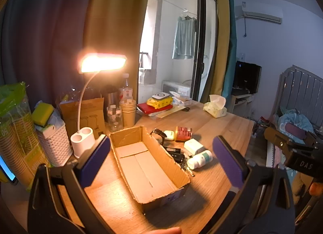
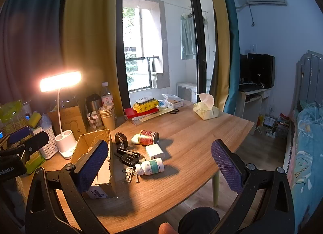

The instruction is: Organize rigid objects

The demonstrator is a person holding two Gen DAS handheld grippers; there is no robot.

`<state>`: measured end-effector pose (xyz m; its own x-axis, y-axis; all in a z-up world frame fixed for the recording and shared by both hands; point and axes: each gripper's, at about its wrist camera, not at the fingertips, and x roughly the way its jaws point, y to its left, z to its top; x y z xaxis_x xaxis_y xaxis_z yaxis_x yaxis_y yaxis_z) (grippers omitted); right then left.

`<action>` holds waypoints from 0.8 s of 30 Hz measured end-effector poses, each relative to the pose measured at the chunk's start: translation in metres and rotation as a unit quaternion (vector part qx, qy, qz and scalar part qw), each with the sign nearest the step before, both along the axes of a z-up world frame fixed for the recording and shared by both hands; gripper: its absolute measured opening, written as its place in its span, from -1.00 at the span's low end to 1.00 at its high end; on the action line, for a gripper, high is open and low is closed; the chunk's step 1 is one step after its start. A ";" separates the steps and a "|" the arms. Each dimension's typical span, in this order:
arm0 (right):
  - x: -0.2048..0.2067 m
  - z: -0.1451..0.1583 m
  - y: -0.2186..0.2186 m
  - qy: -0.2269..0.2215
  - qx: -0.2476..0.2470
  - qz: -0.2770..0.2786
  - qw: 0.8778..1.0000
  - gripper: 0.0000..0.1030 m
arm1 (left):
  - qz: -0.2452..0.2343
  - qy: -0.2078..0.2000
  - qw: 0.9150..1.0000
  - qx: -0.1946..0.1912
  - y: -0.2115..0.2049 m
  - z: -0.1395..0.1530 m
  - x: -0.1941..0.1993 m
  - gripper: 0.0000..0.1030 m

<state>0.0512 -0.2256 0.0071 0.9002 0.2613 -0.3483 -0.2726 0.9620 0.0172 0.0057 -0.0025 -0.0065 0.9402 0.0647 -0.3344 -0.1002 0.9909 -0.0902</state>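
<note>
Clearly both our tools, left (image 1: 161, 159) and right (image 2: 159, 165), gape wide and empty above the bench's (image 2: 191, 129) near edge. The box (image 1: 145, 165) sits left-centre, clutter beside it. We judge the bottle (image 2: 150, 166) and can (image 2: 149, 137), lying sideways, could roll if nudged. Keys (image 2: 131, 173) tangle; the white case (image 2: 135, 139) is half-hidden.

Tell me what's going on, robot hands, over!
Left gripper and right gripper open, empty. Cardboard box empty. Pill bottle, keys, charger, tin can beside it. Nothing in the way.
</note>
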 end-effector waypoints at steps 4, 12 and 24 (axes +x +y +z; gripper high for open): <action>0.000 0.001 0.000 0.000 0.001 0.001 1.000 1.00 | -0.004 -0.001 1.000 -0.002 0.001 0.001 -0.001 0.97; 0.000 -0.001 0.000 0.002 0.000 0.002 1.000 1.00 | -0.005 -0.001 1.000 -0.003 0.000 0.002 -0.001 0.97; -0.001 0.000 0.002 0.002 0.000 0.002 1.000 1.00 | -0.006 0.001 1.000 -0.004 0.000 0.004 -0.001 0.97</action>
